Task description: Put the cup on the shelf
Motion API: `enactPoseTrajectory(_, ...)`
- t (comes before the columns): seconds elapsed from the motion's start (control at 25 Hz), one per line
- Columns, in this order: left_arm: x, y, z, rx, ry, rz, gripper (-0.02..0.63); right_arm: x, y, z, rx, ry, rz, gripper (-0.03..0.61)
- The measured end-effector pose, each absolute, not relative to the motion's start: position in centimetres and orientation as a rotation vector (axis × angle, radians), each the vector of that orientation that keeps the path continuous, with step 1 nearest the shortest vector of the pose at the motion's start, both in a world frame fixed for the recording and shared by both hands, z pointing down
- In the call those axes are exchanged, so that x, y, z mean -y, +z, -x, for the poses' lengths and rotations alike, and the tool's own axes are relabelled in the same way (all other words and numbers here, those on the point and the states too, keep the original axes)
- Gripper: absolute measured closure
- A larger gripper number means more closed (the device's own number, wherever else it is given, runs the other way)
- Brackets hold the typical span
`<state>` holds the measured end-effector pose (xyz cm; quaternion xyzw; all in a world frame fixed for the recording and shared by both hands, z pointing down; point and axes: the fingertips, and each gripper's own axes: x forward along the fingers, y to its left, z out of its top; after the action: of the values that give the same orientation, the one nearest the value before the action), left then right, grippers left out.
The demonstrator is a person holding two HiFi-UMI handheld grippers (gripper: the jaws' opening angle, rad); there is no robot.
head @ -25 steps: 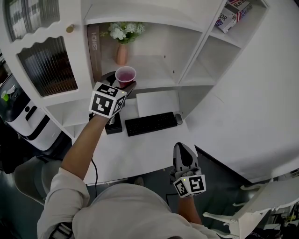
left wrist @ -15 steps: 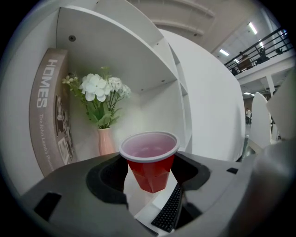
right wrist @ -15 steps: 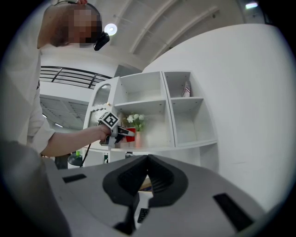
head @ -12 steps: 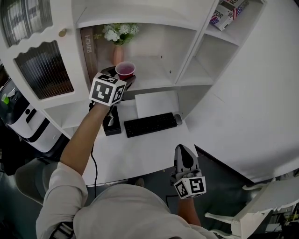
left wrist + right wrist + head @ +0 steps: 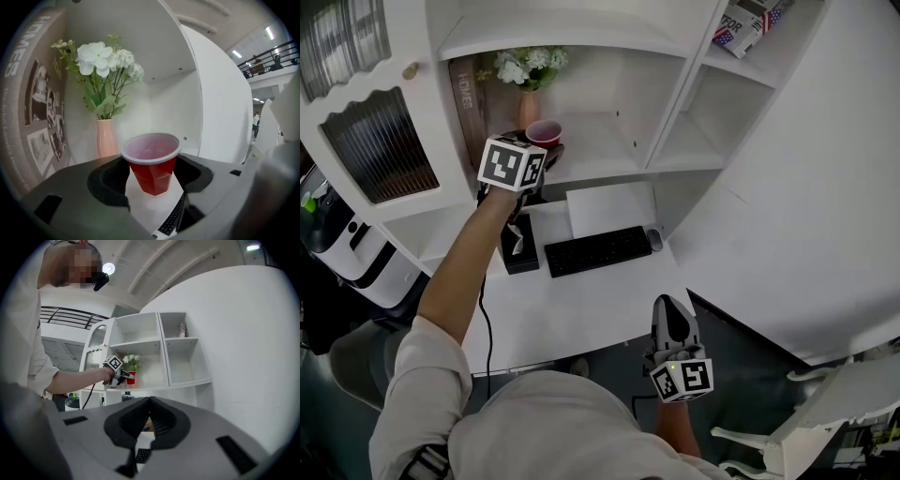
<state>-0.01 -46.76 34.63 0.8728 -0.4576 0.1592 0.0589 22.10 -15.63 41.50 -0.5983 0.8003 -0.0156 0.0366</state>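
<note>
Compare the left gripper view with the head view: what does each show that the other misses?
Left gripper view only: the red cup's creased wall pinched in the left gripper. Head view only: the right gripper, held low, and the mouse. Both: the cup, the flower vase behind it, the shelf.

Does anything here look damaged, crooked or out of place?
The red cup looks dented: its lower wall shows flat creases where the left gripper squeezes it. It is upright and no spill shows. Otherwise nothing stands out.
</note>
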Motion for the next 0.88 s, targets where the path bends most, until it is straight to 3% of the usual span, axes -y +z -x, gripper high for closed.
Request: enactPoseTrajectory(0.88,50.3,37.9,-1.3,1.386,0.61,-2.568,0.314,17.0,42.4,-25.1,-2.432,-0.073,1.852,0.574)
